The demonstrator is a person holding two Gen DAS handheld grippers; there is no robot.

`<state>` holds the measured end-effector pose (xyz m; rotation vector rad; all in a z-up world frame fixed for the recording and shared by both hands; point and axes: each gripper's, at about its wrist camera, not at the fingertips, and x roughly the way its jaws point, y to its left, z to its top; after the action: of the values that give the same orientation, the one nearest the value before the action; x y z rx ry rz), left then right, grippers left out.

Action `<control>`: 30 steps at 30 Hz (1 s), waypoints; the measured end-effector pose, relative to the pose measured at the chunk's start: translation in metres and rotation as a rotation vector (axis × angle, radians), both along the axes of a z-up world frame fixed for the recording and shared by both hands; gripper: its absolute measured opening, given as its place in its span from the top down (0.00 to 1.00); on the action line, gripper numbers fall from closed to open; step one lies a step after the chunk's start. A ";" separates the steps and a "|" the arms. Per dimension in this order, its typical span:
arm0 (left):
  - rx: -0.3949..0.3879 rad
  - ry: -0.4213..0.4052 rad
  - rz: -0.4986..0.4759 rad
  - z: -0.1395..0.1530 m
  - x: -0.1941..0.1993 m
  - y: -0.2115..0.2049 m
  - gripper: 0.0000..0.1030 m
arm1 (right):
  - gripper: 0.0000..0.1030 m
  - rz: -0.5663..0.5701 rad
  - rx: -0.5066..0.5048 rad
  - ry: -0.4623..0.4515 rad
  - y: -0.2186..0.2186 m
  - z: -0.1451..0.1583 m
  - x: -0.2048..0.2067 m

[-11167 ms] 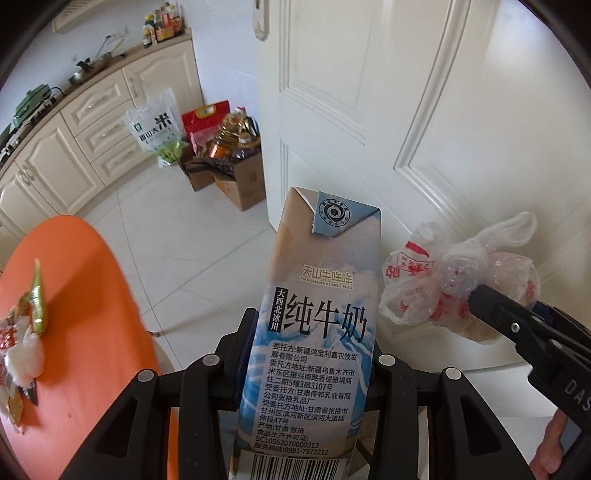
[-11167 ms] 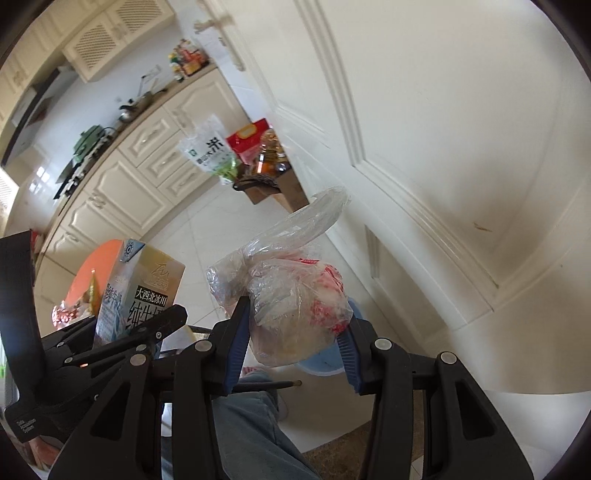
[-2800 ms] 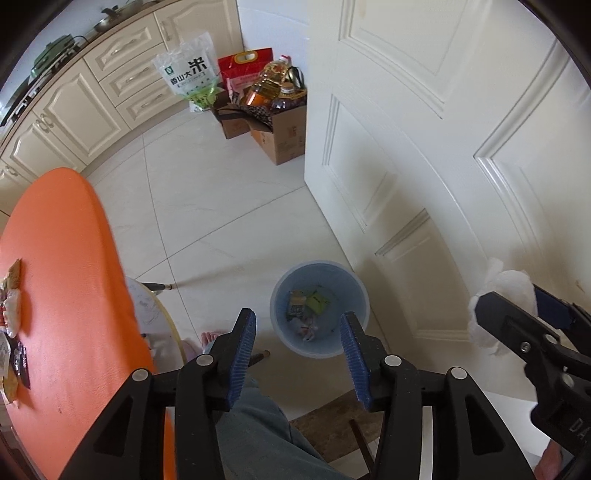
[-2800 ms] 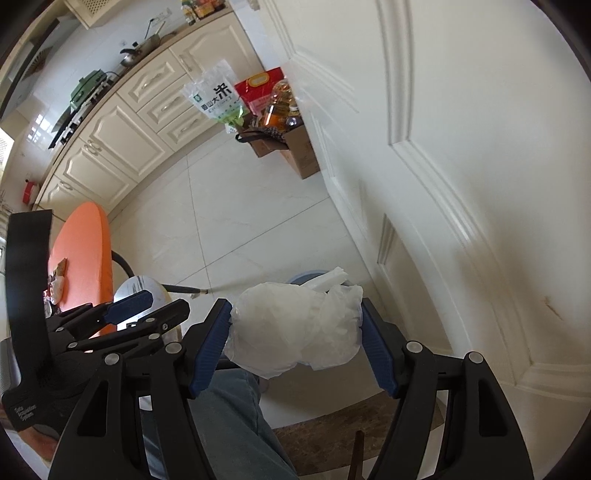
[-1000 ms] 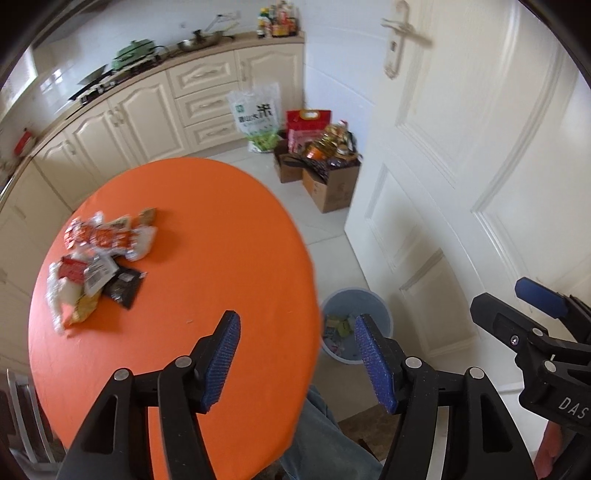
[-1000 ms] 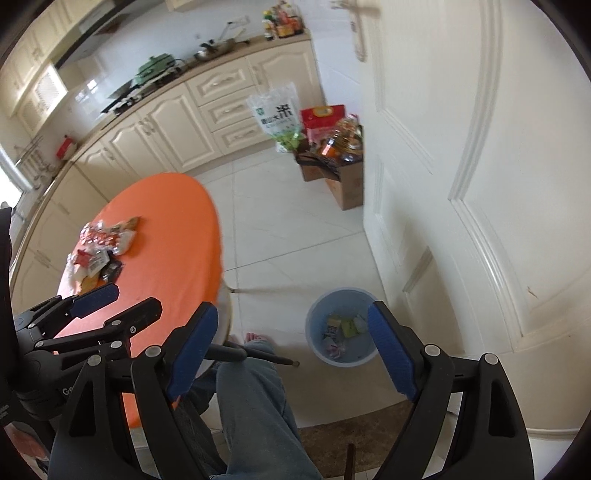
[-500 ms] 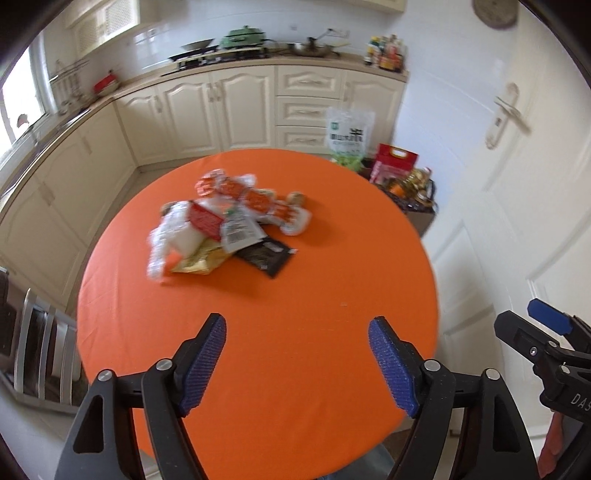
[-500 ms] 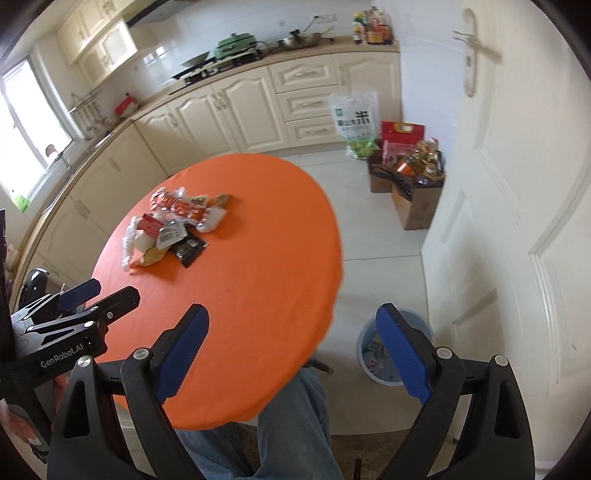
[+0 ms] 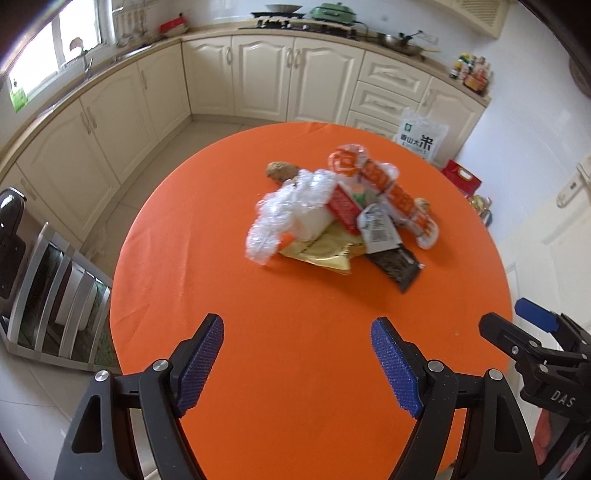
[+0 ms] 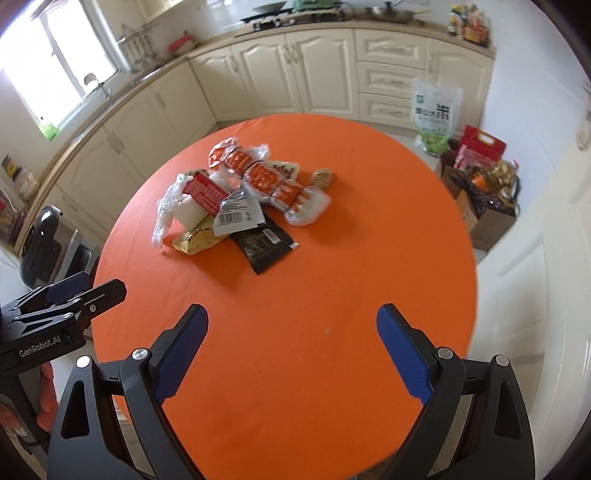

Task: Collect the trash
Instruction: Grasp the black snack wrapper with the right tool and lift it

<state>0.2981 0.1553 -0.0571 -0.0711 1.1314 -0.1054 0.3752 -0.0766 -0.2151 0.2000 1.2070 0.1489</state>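
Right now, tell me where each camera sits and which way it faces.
Left wrist: on the left gripper, angled down at the orange table and trash pile; own open fingers show, right gripper at the right edge.
Right wrist: on the right gripper, same downward aim; open fingers, left gripper at the left edge.
Shared: table, trash pile, cabinets, rice bag.

Near half of the orange desk (image 9: 295, 369) is bare, giving free passage; the wrapper pile (image 9: 343, 218) obstructs its far centre.

Home kitchen: cream cabinets (image 9: 258, 74), stovetop (image 9: 295, 20), orange table (image 9: 295, 350).
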 end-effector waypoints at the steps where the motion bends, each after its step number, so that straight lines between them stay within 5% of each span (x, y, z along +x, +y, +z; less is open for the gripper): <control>1: -0.008 0.009 0.008 -0.003 0.008 0.005 0.24 | 0.09 0.017 -0.003 0.006 0.006 -0.005 0.008; 8: -0.064 0.058 0.050 -0.026 0.043 0.034 0.24 | 0.14 0.187 -0.072 0.102 0.050 -0.052 0.065; 17: -0.078 0.083 0.052 -0.048 0.058 0.044 0.24 | 0.25 0.267 -0.169 0.104 0.067 -0.085 0.078; 19: -0.073 0.093 0.045 -0.053 0.059 0.041 0.24 | 0.54 0.282 -0.153 0.075 0.067 -0.082 0.074; 20: -0.071 0.098 0.044 -0.055 0.060 0.038 0.24 | 0.57 0.287 -0.145 0.063 0.066 -0.080 0.071; 22: -0.070 0.107 0.048 -0.058 0.061 0.036 0.24 | 0.81 0.304 -0.107 0.059 0.067 -0.078 0.067; 27: -0.069 0.116 0.039 -0.056 0.056 0.030 0.24 | 0.98 0.297 -0.064 0.068 0.062 -0.069 0.059; 30: -0.060 0.106 0.037 -0.051 0.049 0.023 0.24 | 0.99 0.265 0.005 0.096 0.055 -0.065 0.057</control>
<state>0.3467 0.1787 -0.1083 -0.1528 1.2322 -0.1038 0.4317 -0.0216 -0.2803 0.0514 1.3257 0.3766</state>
